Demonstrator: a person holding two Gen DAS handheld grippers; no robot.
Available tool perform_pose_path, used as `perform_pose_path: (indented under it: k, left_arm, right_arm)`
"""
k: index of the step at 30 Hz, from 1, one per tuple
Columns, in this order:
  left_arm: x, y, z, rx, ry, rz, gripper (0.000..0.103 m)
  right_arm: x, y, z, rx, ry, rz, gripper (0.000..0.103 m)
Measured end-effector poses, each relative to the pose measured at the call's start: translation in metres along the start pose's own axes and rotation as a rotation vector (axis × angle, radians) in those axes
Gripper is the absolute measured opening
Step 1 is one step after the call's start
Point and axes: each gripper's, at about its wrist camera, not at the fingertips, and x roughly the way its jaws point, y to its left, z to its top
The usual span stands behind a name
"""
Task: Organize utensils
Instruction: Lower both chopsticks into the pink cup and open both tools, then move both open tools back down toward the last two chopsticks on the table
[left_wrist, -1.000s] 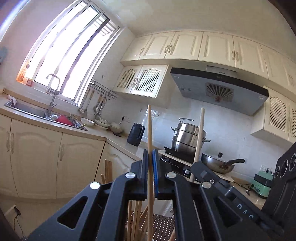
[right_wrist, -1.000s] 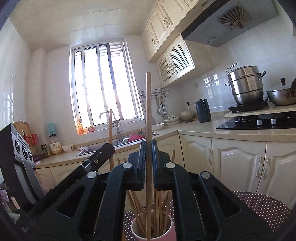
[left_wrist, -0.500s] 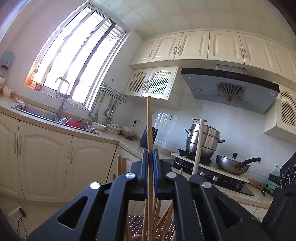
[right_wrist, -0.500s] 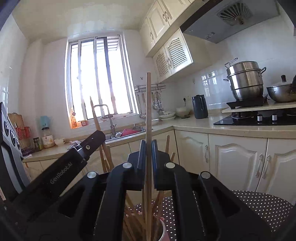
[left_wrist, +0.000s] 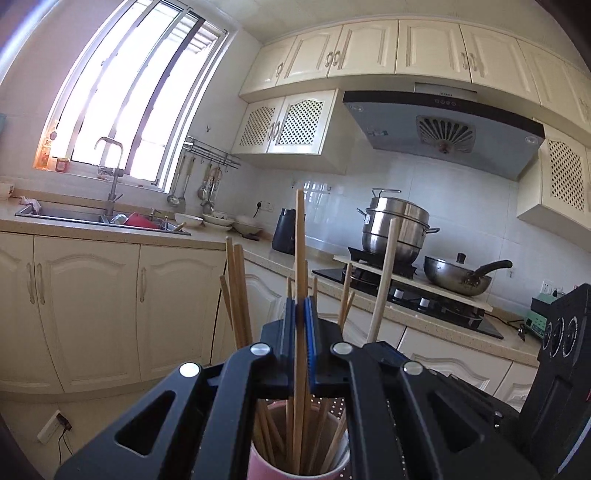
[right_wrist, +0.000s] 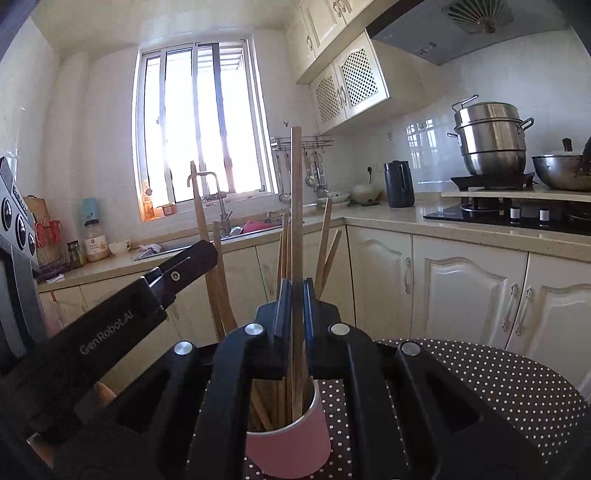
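Note:
A pink cup (left_wrist: 266, 467) (right_wrist: 291, 446) holding several wooden chopsticks stands on a dotted brown surface (right_wrist: 480, 384). My left gripper (left_wrist: 300, 310) is shut on an upright chopstick (left_wrist: 300, 236), right above the cup. That stick's lower end reaches down inside the cup. My right gripper (right_wrist: 295, 291) is shut on another upright chopstick (right_wrist: 296, 192), whose lower end also dips into the cup. The right wrist view shows the left gripper's fingers (right_wrist: 177, 273) coming in from the left with their chopstick (right_wrist: 197, 206). The right gripper's chopstick (left_wrist: 386, 273) leans at the right in the left wrist view.
Cream cabinets (right_wrist: 461, 295) line the walls under a stone counter (right_wrist: 388, 218). A sink (left_wrist: 92, 218) lies below the window. A steel pot (left_wrist: 397, 229) and a wok (left_wrist: 458, 277) stand on the stove. A black kettle (right_wrist: 399, 184) is in the corner.
Both grippers have sunk toward the cup with their chopsticks. The cup's rim and the sticks inside it have come into fuller view below the fingers. Both grips stay shut.

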Motion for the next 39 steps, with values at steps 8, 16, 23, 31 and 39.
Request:
perform_pose_path:
  k: [8,16,23,31,39]
  left_arm:
    - [-0.017,-0.006,-0.003,0.048,0.046,0.050,0.028]
    - [-0.047,-0.008,0.003,0.077,0.046,0.084,0.047]
    - [-0.078,-0.009,0.006,0.093,0.051,0.117,0.059]
    - [-0.119,-0.027,0.007,0.153,0.033,0.123,0.064]
    - [-0.153,-0.047,0.000,0.192,0.028,0.113,0.068]
  right_arm:
    - [-0.018,0.000,-0.001,0.008,0.034,-0.024,0.008]
    - [-0.041,0.008,0.005,0.004,0.025,-0.049,0.029]
    - [-0.068,0.013,0.009,0.002,0.015,-0.058,0.043]
    - [-0.110,0.025,0.010,-0.031,-0.005,-0.062,0.046]
    - [-0.145,0.035,0.002,-0.055,-0.001,-0.066,0.050]
